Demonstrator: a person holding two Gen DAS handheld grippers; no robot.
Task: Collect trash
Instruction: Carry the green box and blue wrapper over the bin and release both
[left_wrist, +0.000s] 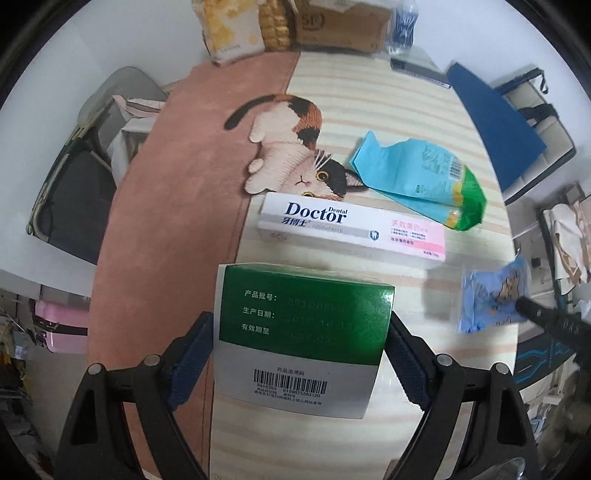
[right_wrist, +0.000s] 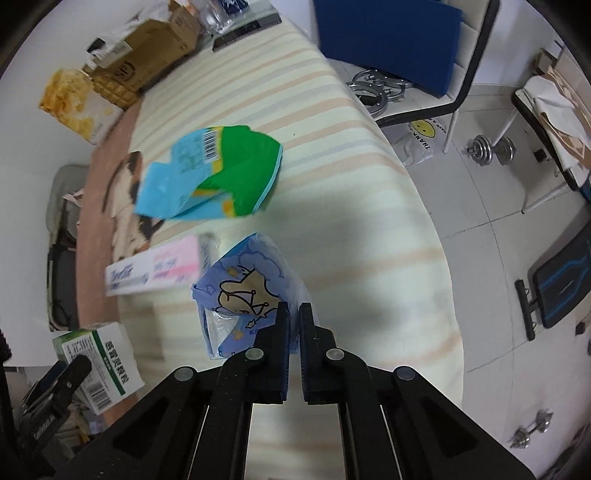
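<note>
Two pieces of trash are held, one in each claw. A green and white box (left_wrist: 303, 332) is clamped between the pads of the left claw (left_wrist: 300, 354), jaws spread wide on its sides, barcode face toward the camera. A blue cartoon-printed wrapper (right_wrist: 243, 291) is pinched by the right claw (right_wrist: 293, 314), whose jaws are nearly together on its edge; the wrapper is blurred. Two further items are seen lying on the striped bench (left_wrist: 369, 96): a white and pink toothpaste box (left_wrist: 351, 227) just beyond the green box, and a crumpled blue and green bag (left_wrist: 421, 177) beside it, farther back. A cat-printed mat (left_wrist: 291, 147) lies partly under the toothpaste box. Cardboard boxes (left_wrist: 340, 22) are stacked at the far end of the bench.
</note>
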